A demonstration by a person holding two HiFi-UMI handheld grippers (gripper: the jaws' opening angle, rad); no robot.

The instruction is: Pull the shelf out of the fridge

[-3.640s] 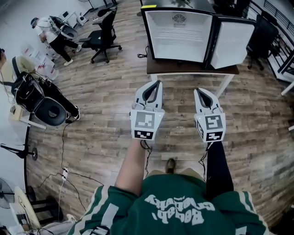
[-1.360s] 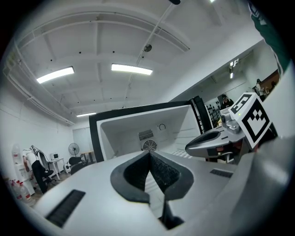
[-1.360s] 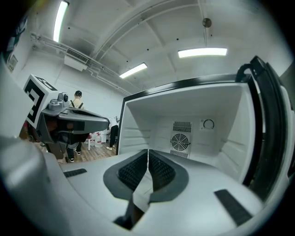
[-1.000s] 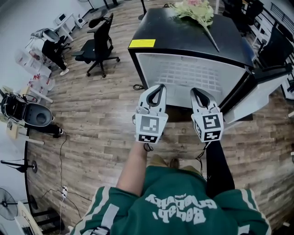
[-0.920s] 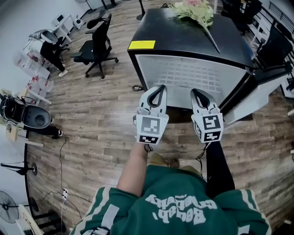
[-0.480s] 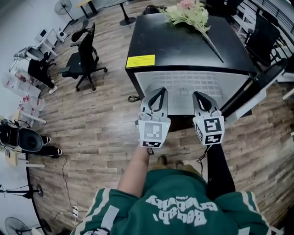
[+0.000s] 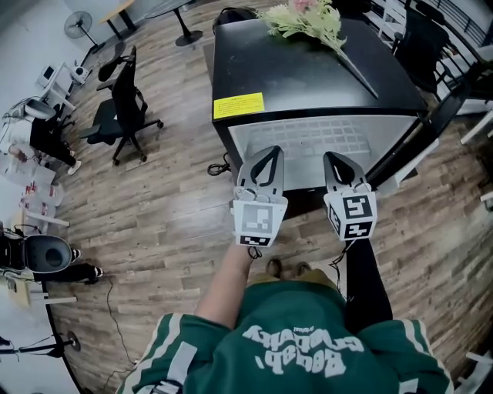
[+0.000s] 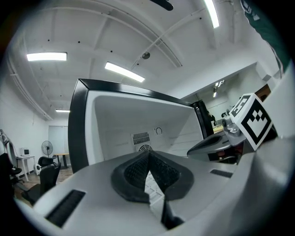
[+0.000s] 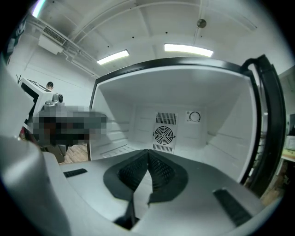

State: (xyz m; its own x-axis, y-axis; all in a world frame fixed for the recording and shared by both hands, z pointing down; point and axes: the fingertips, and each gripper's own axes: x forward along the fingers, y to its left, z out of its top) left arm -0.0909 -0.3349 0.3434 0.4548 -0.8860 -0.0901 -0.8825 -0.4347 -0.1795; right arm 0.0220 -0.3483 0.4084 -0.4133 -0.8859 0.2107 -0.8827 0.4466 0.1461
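A black mini fridge [image 7: 308, 73] stands with its door [image 7: 427, 123] swung open to the right. Its white inside holds a white wire shelf [image 7: 320, 141]. My left gripper [image 7: 269, 150] and right gripper [image 7: 332, 157] hang side by side just in front of the opening, both shut and holding nothing. In the left gripper view the shut pads [image 8: 148, 154] point into the white cavity [image 8: 120, 124]. The right gripper view looks past its shut gripper [image 9: 148, 152] at the back wall's fan grille [image 9: 164, 135] and dial [image 9: 194, 116]. Neither gripper touches the shelf.
A bunch of flowers [image 7: 308, 19] lies on the fridge top, and a yellow label [image 7: 238, 105] sits at its front left corner. A black office chair [image 7: 119, 92] stands to the left on the wood floor [image 7: 169, 200]. Desks and more chairs line the room's edges.
The person has stepped up to the fridge, which now fills the view right ahead of the gripper tips. Both grippers keep their side-by-side pose.
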